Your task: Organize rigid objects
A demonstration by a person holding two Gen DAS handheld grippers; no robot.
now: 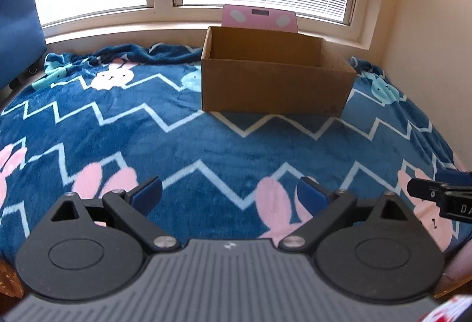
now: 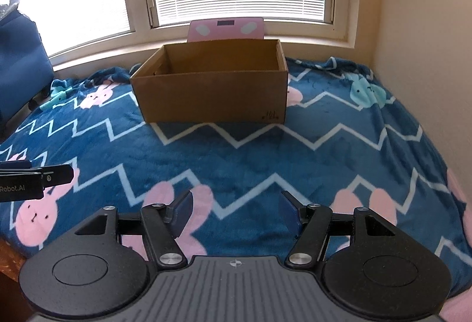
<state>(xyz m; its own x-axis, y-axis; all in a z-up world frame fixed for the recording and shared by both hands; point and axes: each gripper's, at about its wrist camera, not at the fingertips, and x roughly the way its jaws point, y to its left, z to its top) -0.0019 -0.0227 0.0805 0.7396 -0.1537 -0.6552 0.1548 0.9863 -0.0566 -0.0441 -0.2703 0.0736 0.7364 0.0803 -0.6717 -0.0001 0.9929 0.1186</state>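
Nearest: left tongs (image 1: 230,192) stand wide open, nothing between the blue pads. Right tongs (image 2: 234,211) stand part open, a little narrower than the left, also empty. Both hover over the bed's rabbit-print blanket (image 1: 206,150), pointing down and toward the far end.

Middle ground: bare blanket only; no loose rigid object shows on it in either view.

Far: open cardboard box (image 2: 212,97) sits on the blanket below the window, left of centre from the right wrist. Its inside looks empty, though the near wall hides the floor of it. A pink scale (image 2: 225,29) stands upright just behind the box against the sill.

Judgement: the step in hand is the approach, nothing picked yet. The scale is the likely item to organize. Next move calls for reaching past the box's far rim and closing on the scale's top edge.
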